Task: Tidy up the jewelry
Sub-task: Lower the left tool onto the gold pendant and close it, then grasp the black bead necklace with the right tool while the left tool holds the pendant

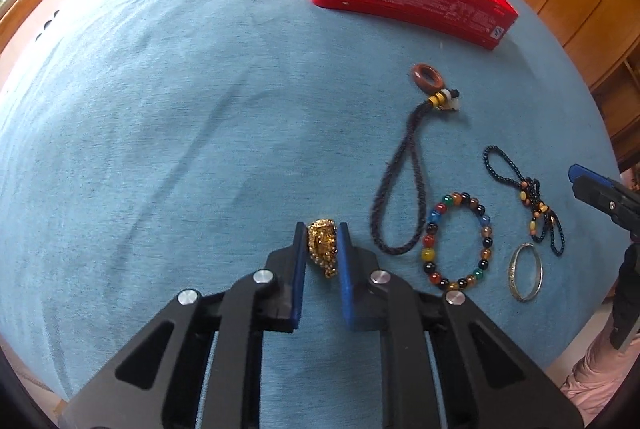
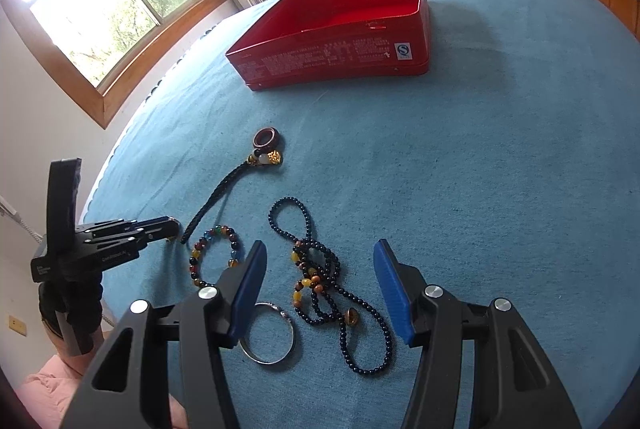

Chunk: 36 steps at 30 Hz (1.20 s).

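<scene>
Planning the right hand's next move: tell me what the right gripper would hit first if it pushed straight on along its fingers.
Probably the dark beaded necklace, which lies between the open fingers of the right gripper, coiled on the blue cloth. The silver bangle sits off by one finger. Depth is uncertain.

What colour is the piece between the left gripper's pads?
Gold, a beaded-looking ornament; the left wrist view shows it best.

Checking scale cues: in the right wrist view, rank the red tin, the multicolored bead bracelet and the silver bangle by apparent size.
1. Red tin, clearly largest.
2-3. Multicolored bead bracelet and silver bangle look alike; the bangle lies nearer the camera and both are partly hidden, so unranked.
</scene>
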Motion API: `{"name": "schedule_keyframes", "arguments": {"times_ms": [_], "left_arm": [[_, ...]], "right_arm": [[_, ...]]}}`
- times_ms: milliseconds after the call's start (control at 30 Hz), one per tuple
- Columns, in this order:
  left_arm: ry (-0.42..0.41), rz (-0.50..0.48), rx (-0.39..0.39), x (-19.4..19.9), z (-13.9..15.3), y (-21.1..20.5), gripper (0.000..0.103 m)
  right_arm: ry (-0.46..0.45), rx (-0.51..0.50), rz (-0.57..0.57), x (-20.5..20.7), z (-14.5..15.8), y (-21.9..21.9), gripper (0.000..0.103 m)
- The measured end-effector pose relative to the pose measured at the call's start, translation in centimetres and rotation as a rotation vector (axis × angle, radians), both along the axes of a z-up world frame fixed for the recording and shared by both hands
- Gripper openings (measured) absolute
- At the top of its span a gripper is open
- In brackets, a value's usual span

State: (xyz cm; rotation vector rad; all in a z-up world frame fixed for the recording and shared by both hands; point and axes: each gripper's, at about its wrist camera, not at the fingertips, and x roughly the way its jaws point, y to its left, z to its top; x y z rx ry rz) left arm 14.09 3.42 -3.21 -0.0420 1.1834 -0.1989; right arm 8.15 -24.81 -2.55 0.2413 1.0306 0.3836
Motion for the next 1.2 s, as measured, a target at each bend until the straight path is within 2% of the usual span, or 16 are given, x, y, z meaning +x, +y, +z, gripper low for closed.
{"name": "schedule_keyframes", "arguments": {"times_ms": [233,600,733,800,867,900,933,1000,1200], "left_arm": [[-0.022,0.014,-0.023,-0.4,0.7,1.2,0.013],[-0.027,-0.009,-0.049,-0.7,0.9,0.9,0.013],[-0.022,-0.021,-0.054,-0.8,0.7,0.6,0.013],[-0.020,-0.024,-0.055,-0.8,0.6,0.5,0.013],[-0.017,-0.024,-0.058,-0.8,0.6,0.5,0.013],[-0.017,-0.024,-0.060,-0.8,0.6,0.5,0.013],[-0.018,-0.024,-0.060,-0.9,0.6,0.6,0.013],[-0.019,-0.023,-0.062,-0.9,0.6,0.6,0.013],[-0.018,-0.026,-0.073,-1.1,0.8,0.6,0.013]], "right_arm": [[0.036,-0.018,0.025,-0.3,-0.6,0.6,0.056],[0.085,-0.059,0.056,0.1,-2.3,2.4,0.058],[0.093,-0.111,0.087,0.6,-3.0,3.7,0.061],[0.069,-0.156,0.108,0.6,-3.2,4.4,0.061],[0.030,-0.231,0.136,0.3,-3.2,5.2,0.049],[0.011,-0.266,0.139,0.1,-3.2,5.5,0.039],[0.000,-0.281,0.133,0.0,-3.3,5.4,0.032],[0.013,-0.245,0.119,0.2,-3.3,4.6,0.018],[0.064,-0.077,0.078,0.4,-3.1,1.8,0.016]]}}
